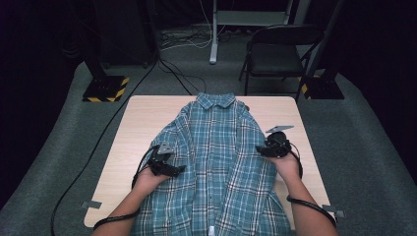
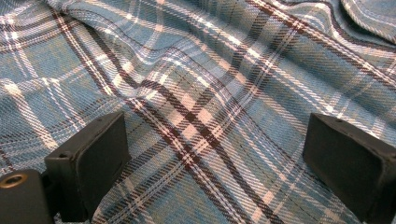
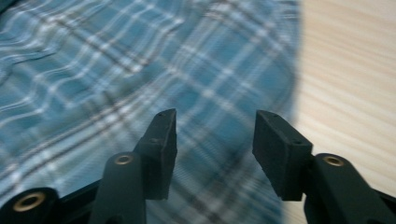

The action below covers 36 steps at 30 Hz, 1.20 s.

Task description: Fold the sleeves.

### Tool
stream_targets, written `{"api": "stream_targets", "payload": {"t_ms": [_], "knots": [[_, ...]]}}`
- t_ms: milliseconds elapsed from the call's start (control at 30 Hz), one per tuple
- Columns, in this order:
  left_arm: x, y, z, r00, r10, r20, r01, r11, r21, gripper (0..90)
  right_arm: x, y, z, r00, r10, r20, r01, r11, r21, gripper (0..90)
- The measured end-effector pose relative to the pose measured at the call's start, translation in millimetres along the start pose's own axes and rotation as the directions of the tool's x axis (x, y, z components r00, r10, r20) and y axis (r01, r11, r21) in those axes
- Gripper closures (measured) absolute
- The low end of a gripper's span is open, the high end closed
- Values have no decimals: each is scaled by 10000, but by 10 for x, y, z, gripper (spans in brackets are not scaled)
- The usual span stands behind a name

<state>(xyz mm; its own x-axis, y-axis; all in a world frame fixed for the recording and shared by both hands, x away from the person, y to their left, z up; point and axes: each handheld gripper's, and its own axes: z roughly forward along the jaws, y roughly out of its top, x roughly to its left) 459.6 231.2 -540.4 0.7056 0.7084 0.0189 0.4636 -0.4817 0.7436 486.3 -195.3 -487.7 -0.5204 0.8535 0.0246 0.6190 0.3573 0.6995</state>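
Note:
A blue plaid shirt (image 1: 216, 157) lies face up on the wooden table (image 1: 142, 118), collar at the far end, its hem hanging over the near edge. My left gripper (image 1: 181, 168) rests over the shirt's left side with its jaws spread wide above flat cloth (image 2: 205, 116), nothing pinched. My right gripper (image 1: 259, 149) hovers at the shirt's right edge. In the right gripper view its jaws stand apart over the blurred plaid (image 3: 140, 70), clear of the cloth, with bare table (image 3: 350, 70) to their right.
A black folding chair (image 1: 280, 54) stands beyond the table's far right corner. Cables run across the grey floor (image 1: 64, 147), and a stand base with yellow-black tape (image 1: 105, 88) sits at the far left. Bare wood flanks the shirt on both sides.

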Motion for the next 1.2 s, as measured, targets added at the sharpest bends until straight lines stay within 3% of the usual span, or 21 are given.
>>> {"api": "stream_targets", "payload": {"t_ms": [133,333,500,633,700,767,833,933,1067,1133,1200], "knots": [[0,-1,-1,10000,-9,-8,9,10000,0,63,141,-36,189,9992,-195,-355,209,9990,385,446],[1,-6,-8,10000,-23,-8,23,10000,15,63,193,-134,329,9979,-350,-545,381,9977,565,418],[-1,-18,-20,10000,-32,0,32,10000,12,63,243,-174,323,9968,-765,-226,774,9960,440,417],[0,-24,-29,10000,-20,5,20,10000,18,63,241,-218,311,9975,-681,-212,685,9975,186,397],[-1,-24,-29,10000,-14,-2,14,10000,20,63,238,-196,295,9990,-451,-79,454,9981,412,316],[-2,-24,-29,10000,-13,-11,13,10000,18,62,256,-176,217,9996,-149,-232,151,9998,85,282],[-2,-24,-29,10000,-10,-2,10,10000,20,62,325,-183,85,9978,-219,-633,186,9984,-533,253],[-1,-23,-26,10000,1,1,-1,10000,26,60,500,-289,-60,9911,-1028,-849,964,9924,-765,213],[-3,-19,-20,10000,-14,-21,14,10000,33,56,669,-469,-48,9755,-2073,-731,2032,9773,-591,192],[-3,-19,-20,10000,-19,-23,19,10000,32,56,674,-495,-9,9757,-2026,-833,1983,9785,-571,182],[-3,-19,-20,10000,-18,-22,18,10000,32,55,636,-520,19,9837,-1436,-1082,1354,9876,-795,179]]}}
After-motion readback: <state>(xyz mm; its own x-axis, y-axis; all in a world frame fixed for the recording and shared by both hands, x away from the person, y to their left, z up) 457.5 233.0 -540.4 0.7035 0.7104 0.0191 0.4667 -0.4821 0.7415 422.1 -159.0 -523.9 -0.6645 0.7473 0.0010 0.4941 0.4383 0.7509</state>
